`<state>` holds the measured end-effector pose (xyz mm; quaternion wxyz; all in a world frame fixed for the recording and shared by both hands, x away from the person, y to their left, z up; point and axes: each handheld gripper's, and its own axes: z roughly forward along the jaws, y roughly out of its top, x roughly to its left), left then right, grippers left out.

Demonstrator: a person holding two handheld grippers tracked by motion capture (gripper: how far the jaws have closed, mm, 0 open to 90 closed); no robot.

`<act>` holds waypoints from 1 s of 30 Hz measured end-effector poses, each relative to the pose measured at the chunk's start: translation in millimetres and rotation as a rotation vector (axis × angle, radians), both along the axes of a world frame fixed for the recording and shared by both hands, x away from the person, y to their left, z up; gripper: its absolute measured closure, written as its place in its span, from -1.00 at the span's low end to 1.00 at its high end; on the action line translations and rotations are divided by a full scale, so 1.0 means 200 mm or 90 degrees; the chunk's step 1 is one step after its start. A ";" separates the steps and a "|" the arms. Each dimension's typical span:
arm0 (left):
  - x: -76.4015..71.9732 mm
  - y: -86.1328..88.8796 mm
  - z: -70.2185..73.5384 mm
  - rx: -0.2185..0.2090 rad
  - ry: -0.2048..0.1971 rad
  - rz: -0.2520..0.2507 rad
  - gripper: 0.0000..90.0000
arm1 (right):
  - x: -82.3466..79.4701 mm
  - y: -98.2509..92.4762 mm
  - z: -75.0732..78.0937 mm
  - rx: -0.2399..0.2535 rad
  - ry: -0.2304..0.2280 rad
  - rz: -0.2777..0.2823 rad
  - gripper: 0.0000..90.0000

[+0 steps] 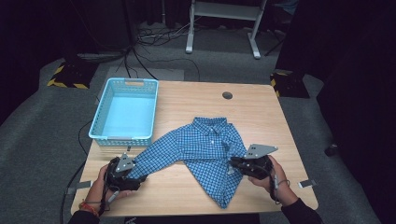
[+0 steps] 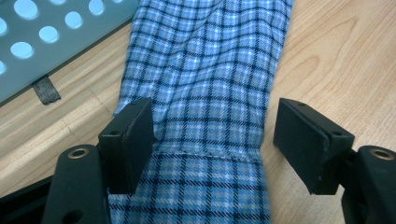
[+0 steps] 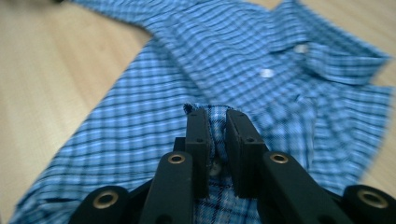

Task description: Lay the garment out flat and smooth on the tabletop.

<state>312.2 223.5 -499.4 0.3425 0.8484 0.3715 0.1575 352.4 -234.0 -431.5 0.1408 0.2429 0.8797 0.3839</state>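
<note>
Flat on the wooden table (image 1: 187, 191), a blue checked shirt (image 1: 205, 144) is lying with its collar pointing toward the far edge and one sleeve stretching out toward the person's left. A light blue plastic basket (image 1: 125, 112) is sitting just beyond that sleeve, toward the far left of the shirt, and its perforated wall is showing at the upper left of the left gripper view, near the sleeve but not touching it.

The left gripper (image 1: 128, 177) is sitting at the sleeve's cuff end, held by the person's left hand (image 1: 100, 184). In the left gripper view its jaws are standing wide apart with the sleeve (image 2: 205, 93) running between them; the left-side jaw is lying against the cloth's edge, while the other is standing clear over bare wood.

The right gripper (image 1: 240, 164) is resting at the shirt's right side, held by the person's right hand (image 1: 273, 179). In the right gripper view its jaws are standing narrow, pinching a raised fold of the checked cloth (image 3: 215, 126) between them. White buttons (image 3: 266, 73) are showing along the shirt front beyond the fold.

No brand mark, label or readable writing is showing on the shirt, the basket or the grippers.
</note>
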 end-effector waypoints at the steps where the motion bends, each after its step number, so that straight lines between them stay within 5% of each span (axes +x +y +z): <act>1: 0.00 0.00 0.00 0.000 -0.001 0.000 -0.36 | 0.01 -0.03 0.01 0.008 -0.001 -0.014 0.79; 18: 0.00 0.00 0.00 -0.002 -0.002 -0.001 -0.36 | 0.12 -0.34 -0.01 0.023 -0.013 -0.187 0.79; 30: 0.00 0.00 0.00 -0.002 -0.002 -0.002 -0.36 | 0.17 -0.52 -0.10 0.002 0.018 -0.283 0.78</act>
